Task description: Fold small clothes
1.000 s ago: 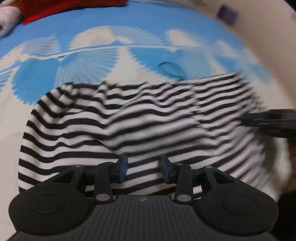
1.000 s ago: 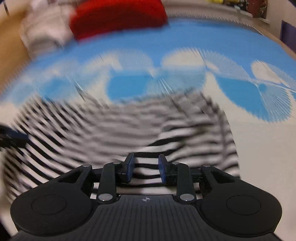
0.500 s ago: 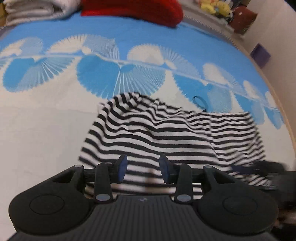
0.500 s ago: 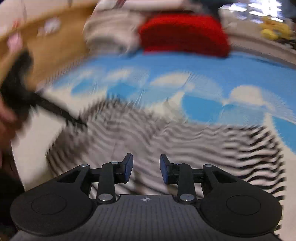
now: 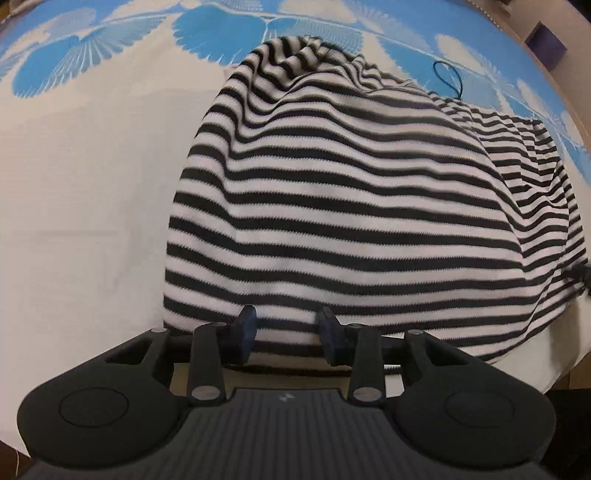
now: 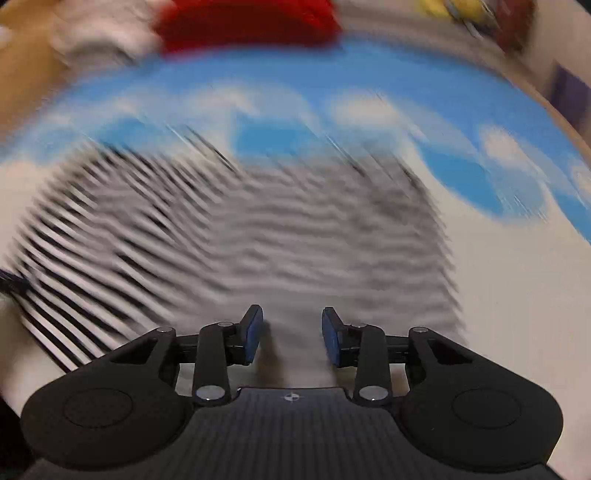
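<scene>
A black-and-white striped garment [image 5: 351,206] lies rumpled on a blue-and-white patterned bedspread [image 5: 74,184]. My left gripper [image 5: 286,317] hovers over its near hem with the jaws apart; the pads are not pressing on the cloth. In the right wrist view everything is motion-blurred. The striped garment [image 6: 277,236] spreads out beyond my right gripper [image 6: 291,317], whose jaws are opening with cloth behind the gap and nothing pinched. A dark tip of the right gripper [image 5: 583,275] shows at the garment's right edge, and the left gripper [image 6: 11,284] at its left edge.
A red cloth [image 6: 247,22] and pale folded laundry [image 6: 103,40] lie at the far end of the bed. A thin black loop [image 5: 448,79] rests beside the garment. A purple box [image 5: 546,46] stands past the bed's right side. The bed edge [image 5: 554,369] is near right.
The left view has slid along the garment's near hem, so its left edge now shows with bare bedspread beside it. The right jaws have spread wider, and that view has swung.
</scene>
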The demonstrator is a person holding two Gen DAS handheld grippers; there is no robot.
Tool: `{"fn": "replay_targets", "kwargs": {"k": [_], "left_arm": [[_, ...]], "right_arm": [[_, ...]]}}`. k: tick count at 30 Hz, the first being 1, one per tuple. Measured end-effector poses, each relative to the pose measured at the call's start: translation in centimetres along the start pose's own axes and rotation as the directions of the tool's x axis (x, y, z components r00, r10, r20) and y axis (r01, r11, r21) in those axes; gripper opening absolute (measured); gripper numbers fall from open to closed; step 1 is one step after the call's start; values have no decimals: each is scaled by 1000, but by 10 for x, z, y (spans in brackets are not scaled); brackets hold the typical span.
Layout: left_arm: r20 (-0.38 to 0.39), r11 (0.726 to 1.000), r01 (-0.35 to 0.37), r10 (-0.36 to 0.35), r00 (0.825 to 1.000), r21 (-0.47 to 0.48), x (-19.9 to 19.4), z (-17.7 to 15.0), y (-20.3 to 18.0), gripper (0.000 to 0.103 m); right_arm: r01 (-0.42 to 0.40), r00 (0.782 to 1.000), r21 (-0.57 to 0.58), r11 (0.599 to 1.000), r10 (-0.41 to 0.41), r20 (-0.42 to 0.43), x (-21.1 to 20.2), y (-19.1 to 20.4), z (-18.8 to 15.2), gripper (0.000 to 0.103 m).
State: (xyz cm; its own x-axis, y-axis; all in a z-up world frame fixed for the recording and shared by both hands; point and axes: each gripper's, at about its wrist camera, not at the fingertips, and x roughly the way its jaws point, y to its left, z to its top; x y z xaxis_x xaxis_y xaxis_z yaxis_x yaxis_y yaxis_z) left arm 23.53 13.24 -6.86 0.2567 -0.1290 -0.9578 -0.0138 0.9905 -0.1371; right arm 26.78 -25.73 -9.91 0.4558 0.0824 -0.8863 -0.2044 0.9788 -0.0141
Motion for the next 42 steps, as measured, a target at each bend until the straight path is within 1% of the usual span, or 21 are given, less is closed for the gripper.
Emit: {"fn": "replay_targets", "kwargs": {"k": [1, 2, 3, 5, 6, 9, 10, 11, 13, 15, 17, 19, 21, 24, 25, 27, 29, 31, 33, 39, 42], "left_arm": [[3, 1000, 14, -14, 1000, -26, -3, -1, 4, 41], [5, 998, 32, -32, 999, -63, -7, -1, 9, 41], [6, 993, 52, -51, 999, -107, -10, -4, 16, 41], [17, 983, 66, -64, 998, -169, -17, -9, 29, 41], [29, 978, 64, -60, 998, -200, -22, -12, 35, 41], [81, 950, 84, -62, 995, -300, -37, -20, 56, 41], [108, 934, 104, -71, 992, -341, -43, -24, 63, 42], [127, 919, 123, -81, 989, -373, -47, -28, 69, 42], [148, 889, 153, -98, 984, -431, -52, -34, 80, 42], [142, 869, 165, -111, 984, -466, -53, -37, 86, 42], [129, 847, 180, -133, 983, -501, -51, -40, 92, 42], [117, 825, 193, -155, 981, -531, -46, -39, 94, 42], [102, 805, 200, -173, 980, -558, -39, -39, 93, 42], [88, 780, 201, -185, 979, -592, -29, -37, 89, 44], [88, 768, 203, -188, 978, -607, -27, -38, 89, 47], [89, 734, 199, -187, 978, -649, -21, -40, 93, 53], [76, 695, 179, -176, 981, -696, -14, -41, 97, 54], [46, 675, 144, -161, 986, -724, -7, -41, 99, 54], [42, 669, 137, -157, 987, -731, -4, -40, 98, 54], [62, 671, 144, -144, 988, -728, -1, -31, 91, 54], [70, 687, 135, -121, 990, -714, 1, -26, 85, 52]], "right_arm": [[71, 994, -12, 997, -71, -84, 10, -10, -10, 37], [121, 982, -29, 992, -124, -143, 19, -18, -17, 38], [146, 973, -45, 988, -151, -175, 21, -28, -27, 41], [91, 987, 15, 996, -89, -135, 8, -43, -30, 41], [89, 990, 46, 995, -84, -114, 2, -48, -30, 42], [151, 988, 75, 986, -149, -35, -23, -57, -33, 42], [148, 989, 102, 984, -150, 7, -34, -60, -34, 42], [124, 988, 150, 981, -135, 70, -51, -66, -35, 42], [68, 975, 234, 970, -114, 191, -81, -74, -38, 48], [20, 948, 274, 962, -105, 300, -105, -77, -46, 53], [-4, 932, 300, 954, -105, 347, -114, -79, -57, 54], [-28, 938, 337, 941, -92, 333, -114, -82, -61, 54], [-26, 933, 340, 940, -99, 346, -112, -84, -59, 54], [22, 950, 296, 955, -112, 291, -101, -79, -54, 54], [25, 956, 281, 959, -105, 274, -95, -79, -54, 54], [33, 961, 263, 964, -103, 257, -88, -80, -54, 54], [44, 963, 257, 966, -109, 247, -84, -81, -54, 54], [48, 966, 267, 963, -112, 232, -80, -86, -54, 54], [50, 968, 284, 958, -116, 221, -77, -91, -56, 54], [50, 970, 357, 933, -130, 205, -76, -112, -61, 54], [52, 970, 386, 921, -138, 199, -76, -120, -63, 54]]}}
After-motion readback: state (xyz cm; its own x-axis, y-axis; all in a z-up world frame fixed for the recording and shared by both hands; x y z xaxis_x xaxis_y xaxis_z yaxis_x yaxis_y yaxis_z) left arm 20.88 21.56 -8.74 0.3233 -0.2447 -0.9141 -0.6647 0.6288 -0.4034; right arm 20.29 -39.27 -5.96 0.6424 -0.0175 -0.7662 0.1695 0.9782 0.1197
